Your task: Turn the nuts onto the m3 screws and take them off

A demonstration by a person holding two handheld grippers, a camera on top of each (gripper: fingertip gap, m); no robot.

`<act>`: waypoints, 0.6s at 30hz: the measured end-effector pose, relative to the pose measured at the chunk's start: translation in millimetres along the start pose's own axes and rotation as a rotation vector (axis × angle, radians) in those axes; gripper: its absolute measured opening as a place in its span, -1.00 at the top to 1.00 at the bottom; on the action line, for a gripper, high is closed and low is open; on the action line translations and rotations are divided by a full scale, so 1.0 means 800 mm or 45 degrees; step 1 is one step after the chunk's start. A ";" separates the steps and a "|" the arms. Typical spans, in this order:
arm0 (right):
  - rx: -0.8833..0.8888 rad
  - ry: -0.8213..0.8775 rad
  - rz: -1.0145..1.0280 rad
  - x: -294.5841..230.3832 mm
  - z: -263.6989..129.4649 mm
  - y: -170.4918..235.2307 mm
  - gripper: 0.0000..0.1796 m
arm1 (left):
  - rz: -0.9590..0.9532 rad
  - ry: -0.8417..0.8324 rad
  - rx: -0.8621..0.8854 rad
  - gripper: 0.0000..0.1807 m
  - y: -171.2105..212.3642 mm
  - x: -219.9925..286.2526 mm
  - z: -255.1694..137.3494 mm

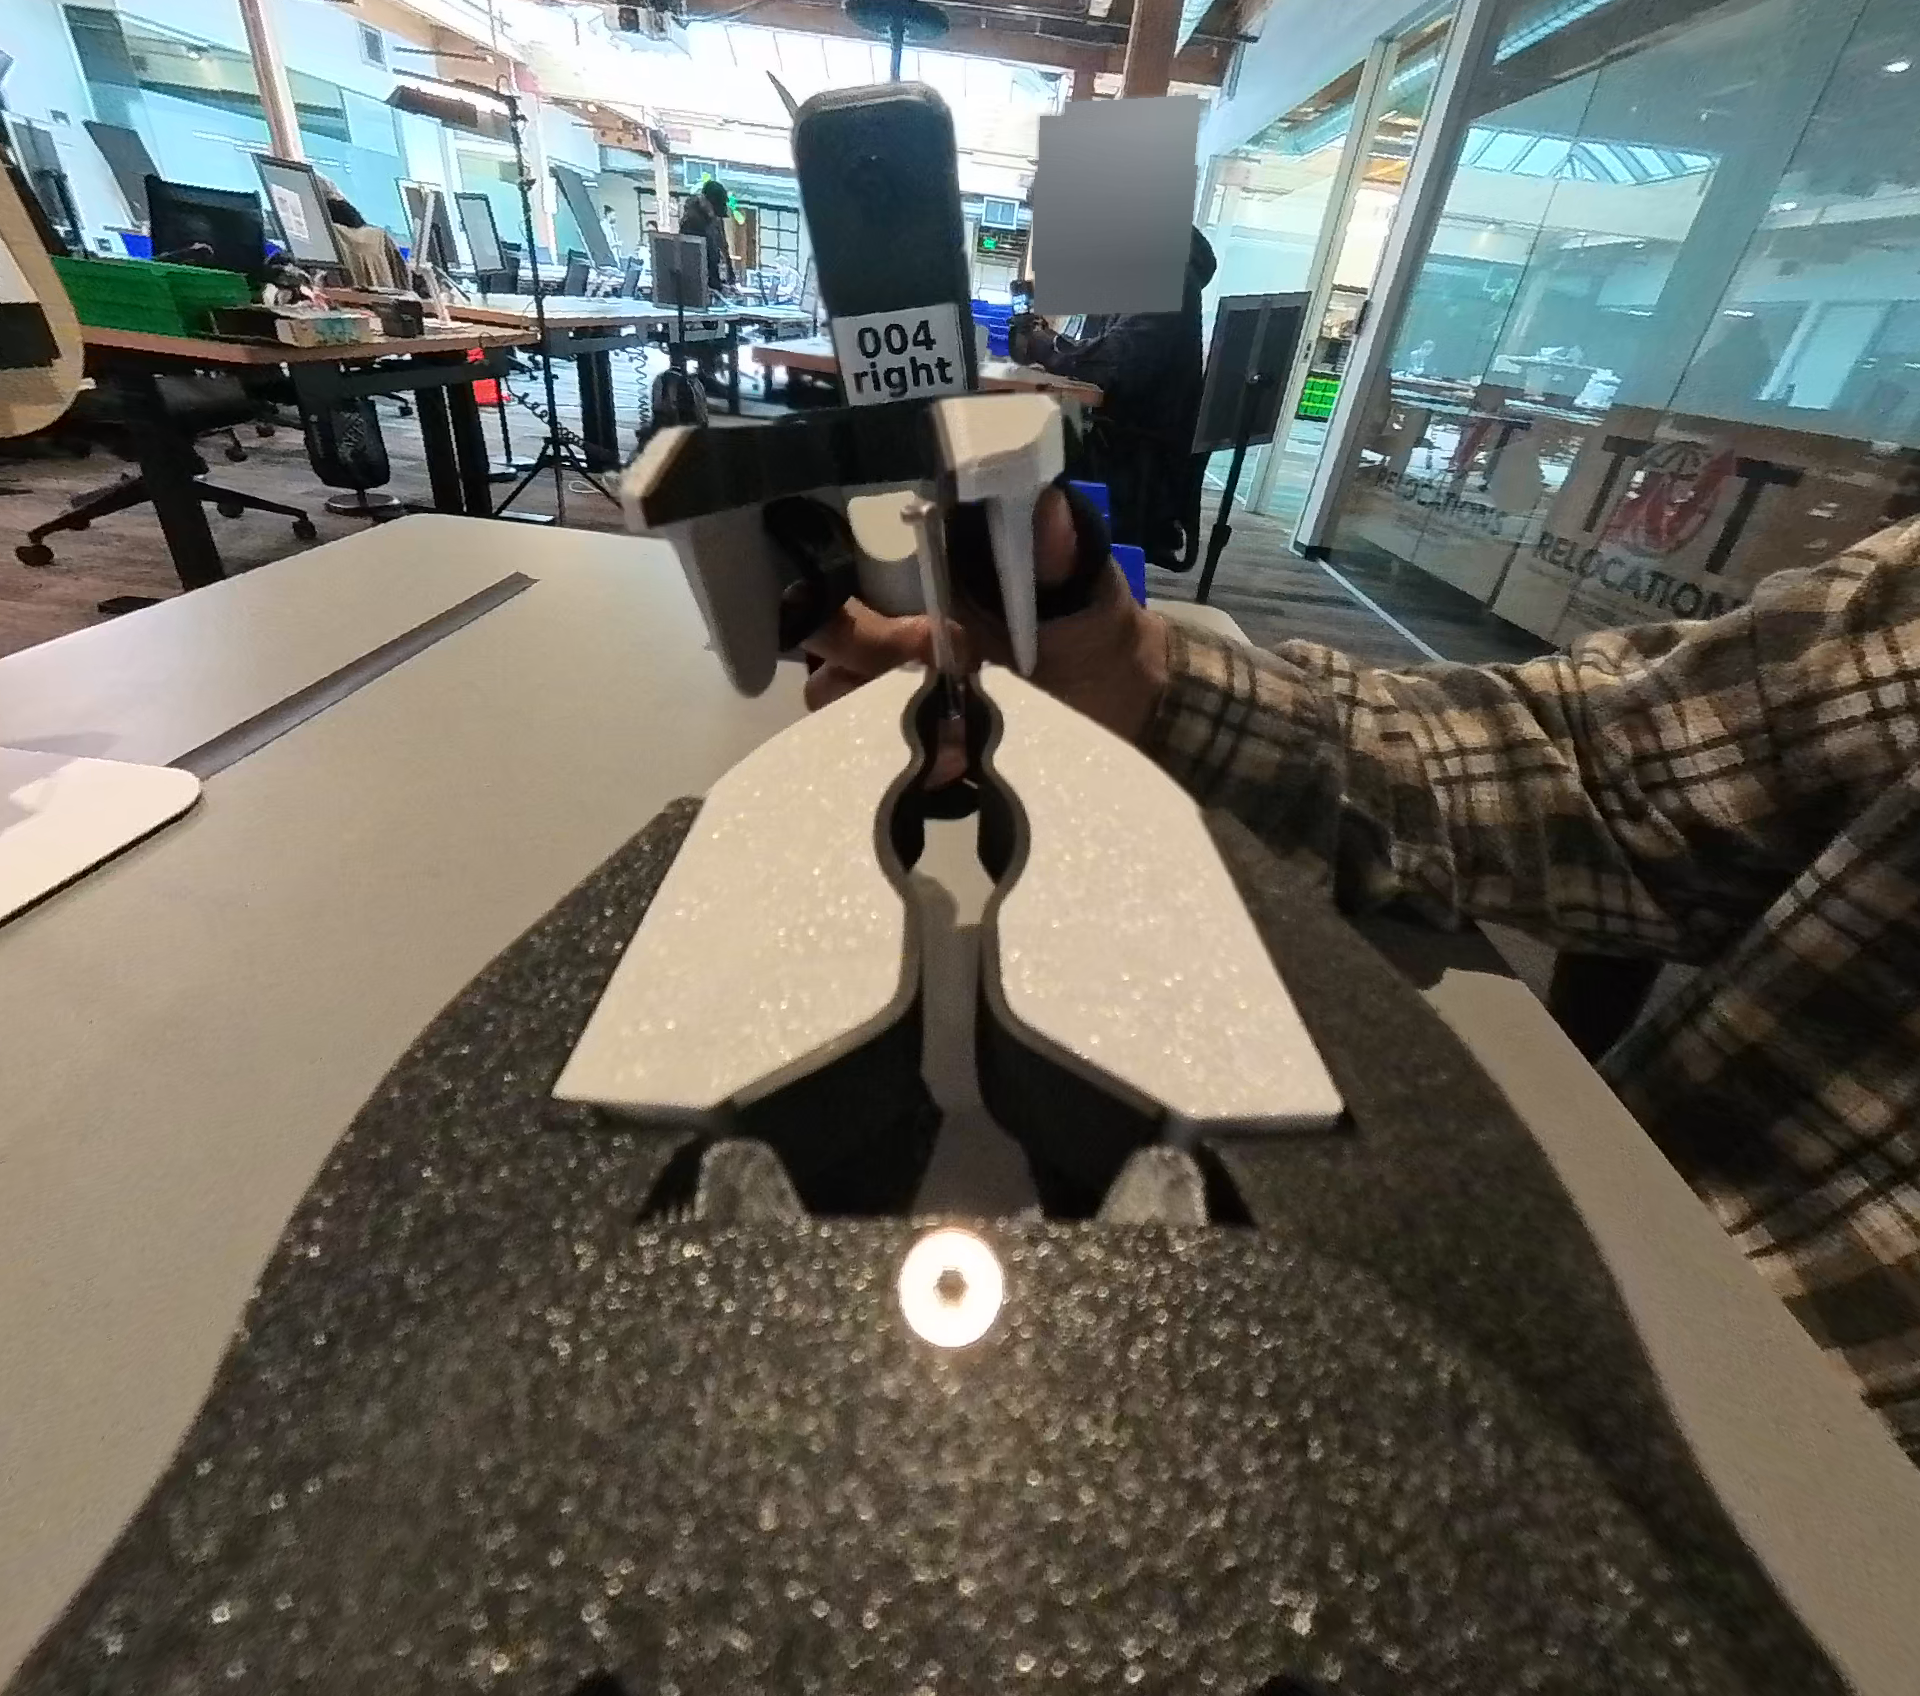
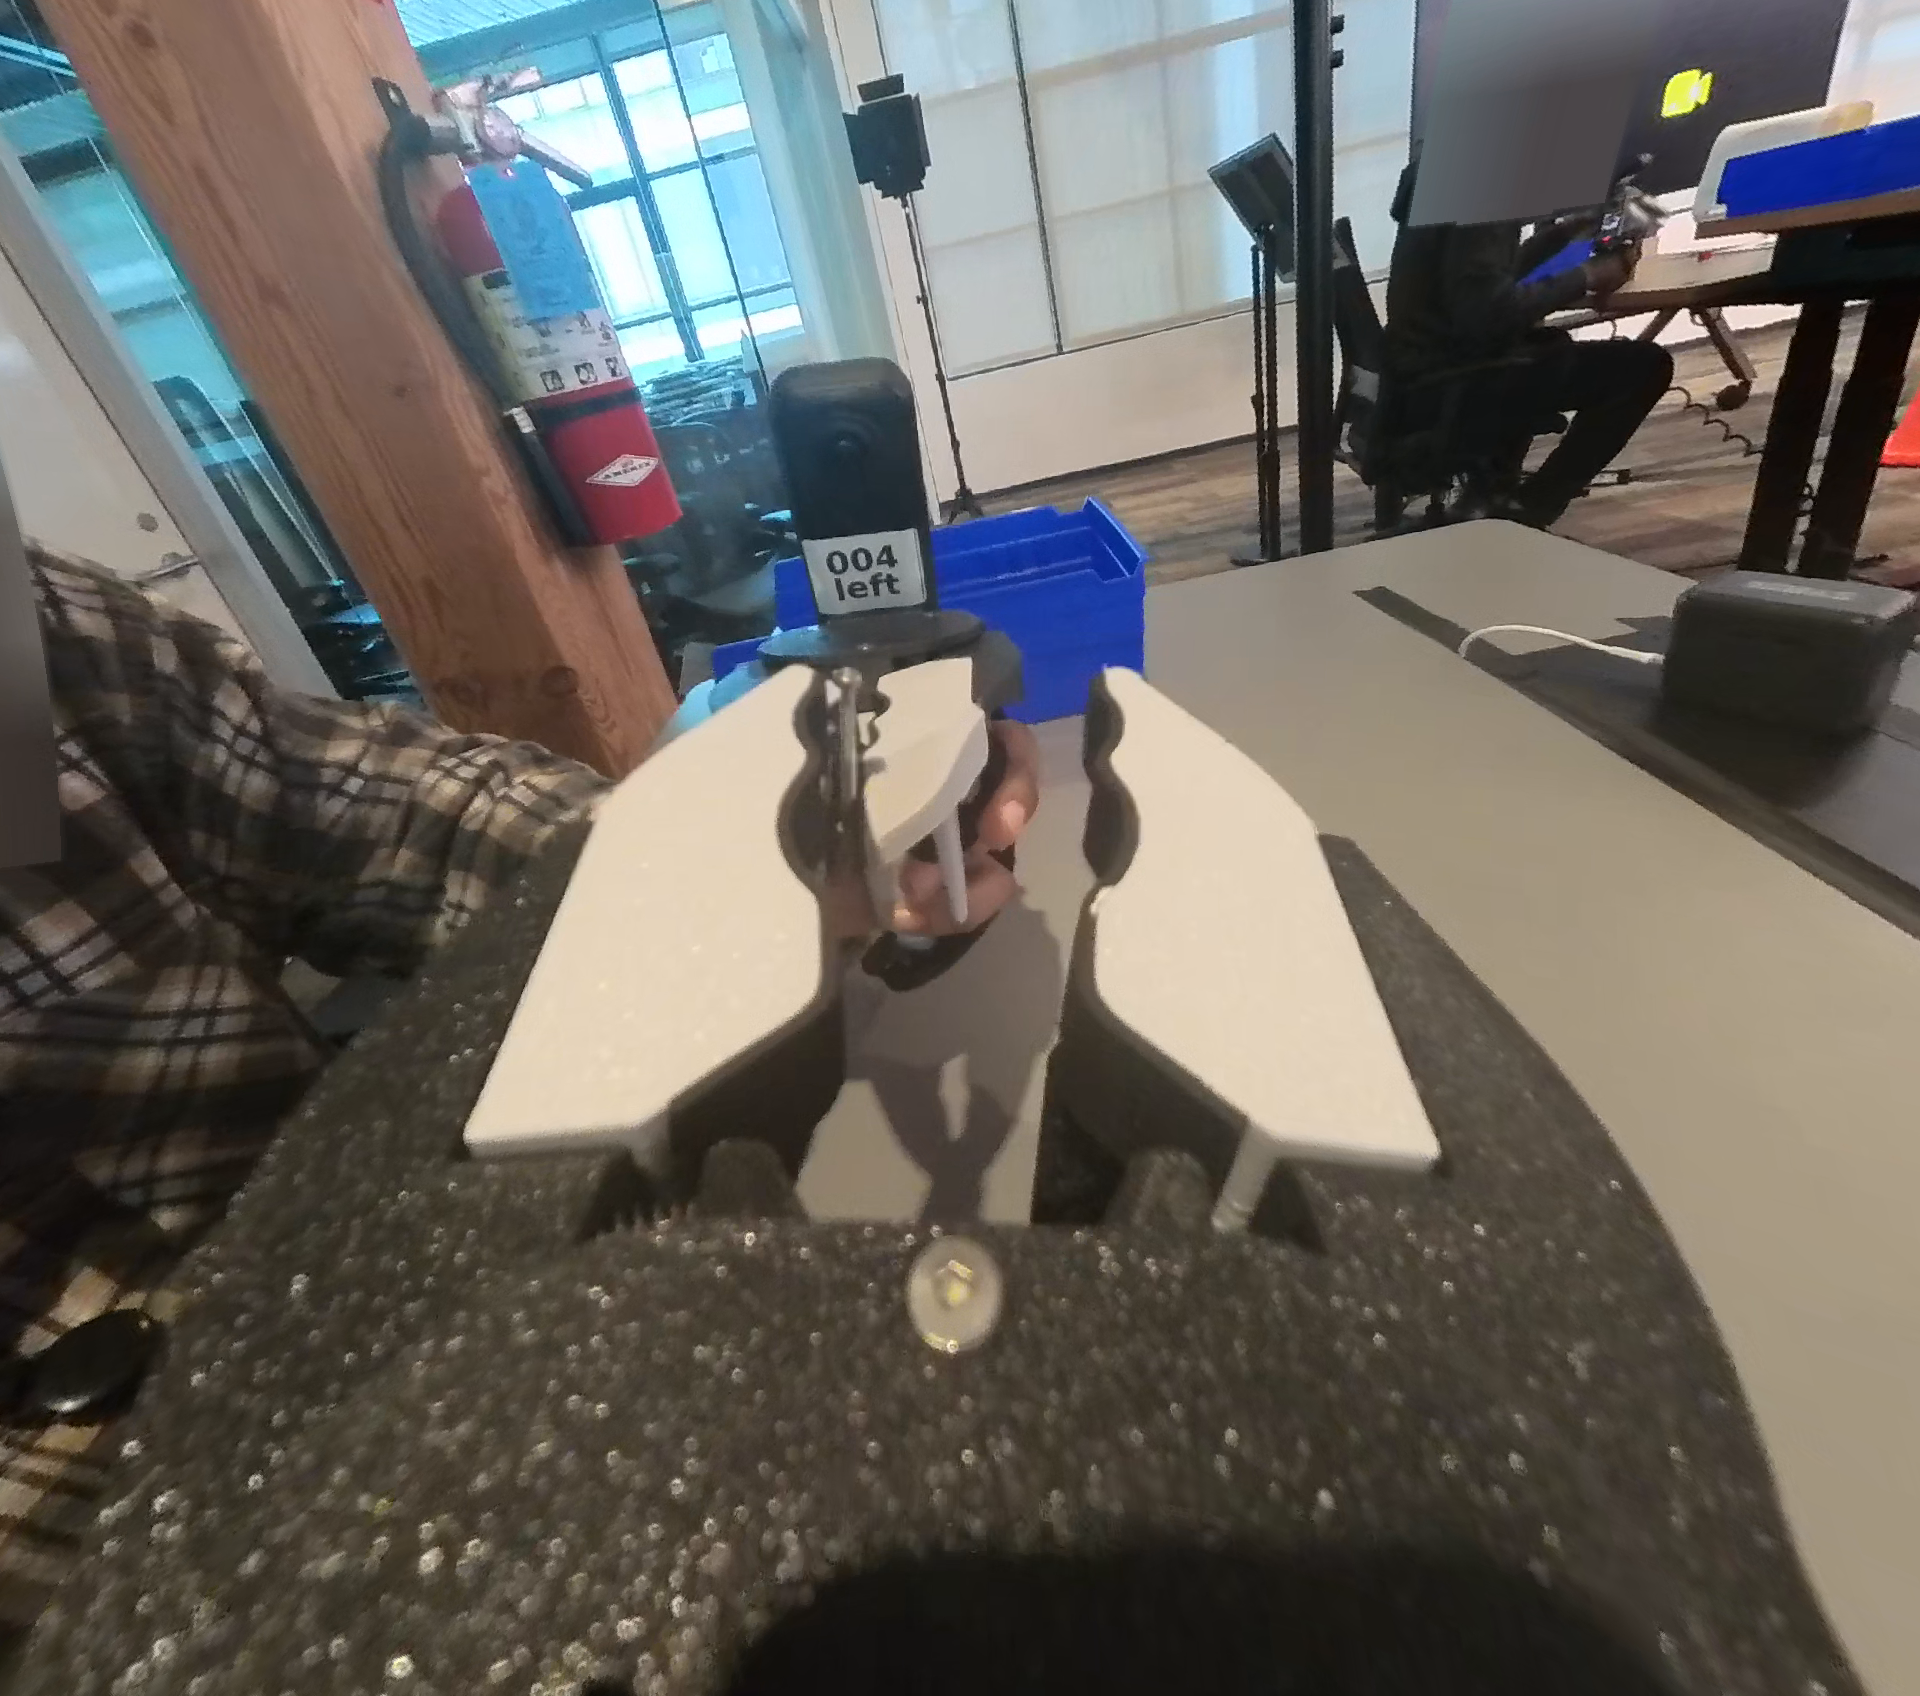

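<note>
Fingers (image 1: pixel 790 919) of your left hand-held gripper are pressed almost together, and their tips pinch the lower end of the screw (image 1: pixel 935 597), which stands upright above them. Your left hand-held gripper (image 1: pixel 951 701) thus holds the task's thing clear of the grey worktop (image 1: pixel 312 867). Whether a nut sits on the screw is too small to tell.

Just behind the screw, in the left wrist view, your right hand-held gripper (image 1: pixel 883 566) faces it, with one white finger on each side of the screw and neither touching it. Your hand (image 1: pixel 1091 649) and plaid sleeve (image 1: pixel 1455 763) come in from the right of the screw.

In the right wrist view, your right hand-held gripper (image 2: pixel 945 690) is spread wide. The screw (image 2: pixel 847 763) stands just beside its left finger (image 2: pixel 707 898), well apart from the other finger. The left hand-held gripper (image 2: pixel 914 908) shows edge-on directly behind the screw.

Farther off, a white pad (image 1: pixel 73 815) lies on the worktop, left of the screw in the left wrist view. In the right wrist view, a blue bin (image 2: pixel 1039 586) sits behind the screw. A dark box (image 2: pixel 1787 649) with a white cable rests on the worktop (image 2: pixel 1403 711), far to the right of the screw. A red fire extinguisher (image 2: pixel 582 399) hangs on a wooden post, up and to the left of the screw.
</note>
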State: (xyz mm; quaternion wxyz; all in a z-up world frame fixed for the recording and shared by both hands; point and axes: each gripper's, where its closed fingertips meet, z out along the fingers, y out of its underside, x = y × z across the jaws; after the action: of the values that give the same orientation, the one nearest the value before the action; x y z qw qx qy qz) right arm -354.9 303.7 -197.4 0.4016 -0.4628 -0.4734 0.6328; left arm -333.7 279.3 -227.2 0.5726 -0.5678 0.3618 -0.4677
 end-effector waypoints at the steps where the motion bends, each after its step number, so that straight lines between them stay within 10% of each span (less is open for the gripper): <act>1: 0.000 0.006 -0.001 0.000 -0.001 -0.001 0.47 | 0.007 -0.012 0.000 0.96 0.000 -0.001 -0.001; 18: -0.011 0.512 -0.010 -0.007 0.021 -0.003 0.46 | 0.070 -0.097 0.006 0.96 -0.012 -0.005 -0.007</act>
State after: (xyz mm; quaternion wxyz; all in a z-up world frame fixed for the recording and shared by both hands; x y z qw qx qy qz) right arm -369.2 295.3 -192.1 0.4887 -0.5796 -0.3882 0.5239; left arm -341.4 282.1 -218.3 0.6000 -0.5738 0.3542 -0.4305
